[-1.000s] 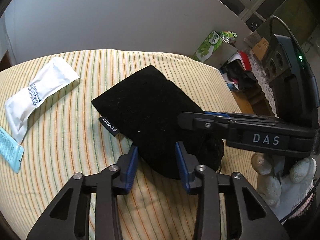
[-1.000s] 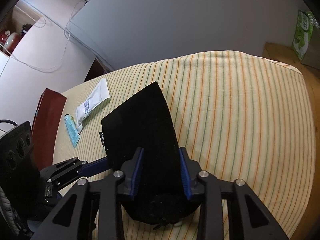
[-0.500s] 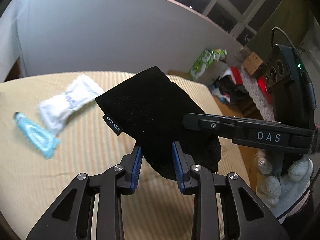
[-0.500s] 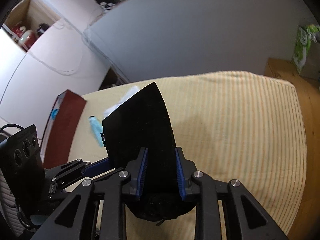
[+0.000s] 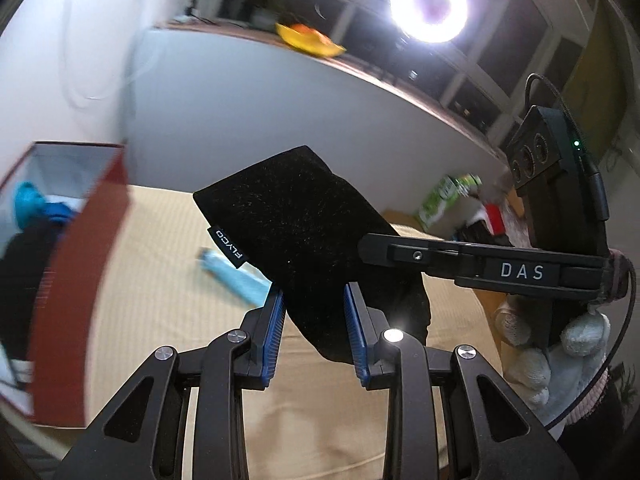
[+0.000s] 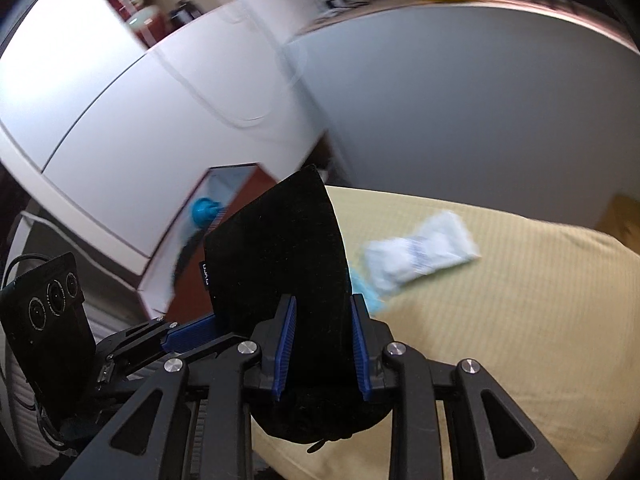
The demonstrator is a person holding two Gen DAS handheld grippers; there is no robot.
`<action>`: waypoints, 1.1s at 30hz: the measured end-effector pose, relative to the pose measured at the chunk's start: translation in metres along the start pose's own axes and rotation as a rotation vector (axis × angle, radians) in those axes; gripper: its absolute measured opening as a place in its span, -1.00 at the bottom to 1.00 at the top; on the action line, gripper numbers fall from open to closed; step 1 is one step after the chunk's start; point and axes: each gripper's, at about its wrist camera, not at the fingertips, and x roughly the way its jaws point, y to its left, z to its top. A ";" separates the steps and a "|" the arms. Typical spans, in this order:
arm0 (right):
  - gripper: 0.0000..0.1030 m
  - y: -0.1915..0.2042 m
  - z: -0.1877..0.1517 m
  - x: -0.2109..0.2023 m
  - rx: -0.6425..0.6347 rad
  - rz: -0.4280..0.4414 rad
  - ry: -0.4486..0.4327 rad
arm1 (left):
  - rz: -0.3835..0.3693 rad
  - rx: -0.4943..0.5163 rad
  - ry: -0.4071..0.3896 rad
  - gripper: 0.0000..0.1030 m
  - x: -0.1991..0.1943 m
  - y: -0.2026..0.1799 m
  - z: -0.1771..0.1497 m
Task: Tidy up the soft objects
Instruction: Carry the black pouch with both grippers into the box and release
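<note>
Item 1: pouch (image 5: 304, 232), black, soft, w/ small side tag reading FLYCO. Held up off the bed (image 5: 160, 300), clear of the cover, tilted w/ its flat end pointing up and away from me. Both my claws are on it.

Item 2: my left claw (image 5: 314, 334). Blue pads pressed on the pouch's lower part, one each side; cloth bunches between them. Gripping.

Item 3: my right claw (image 6: 322, 346). Blue pads clamped on the pouch's bottom end, rounded black bulge hanging below the pads. Gripping. Seen from the left cam it reaches in from the right, marked DAS, w/ my white-gloved right hand (image 5: 552, 356) on its handle. In the right cam my left claw shows low at left, its blue pad touching the pouch edge.

Item 4: bed, pale yellow striped cover, below the pouch.

Item 5: white packet (image 6: 420, 254), lying on the bed, blurred, right of the pouch in the right cam.

Item 6: blue packet (image 5: 236, 278), on the bed just beside the white one, partly hidden behind the pouch.

Item 7: red box (image 5: 80, 280), open top, at the bed's left edge. Inside: sth bright blue (image 5: 26, 204) and sth dark; can't tell what.
</note>
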 end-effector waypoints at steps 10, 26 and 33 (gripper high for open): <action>-0.53 0.106 0.029 0.070 -0.109 0.107 0.052 | 0.146 -0.059 -0.090 -0.46 -0.057 0.082 0.004; -0.53 0.205 0.047 0.167 -0.102 0.208 0.128 | 0.401 -0.060 -0.076 -0.46 -0.081 0.176 0.016; -0.53 0.214 0.037 0.200 -0.093 0.203 0.191 | 0.473 -0.069 -0.045 -0.46 -0.066 0.201 0.018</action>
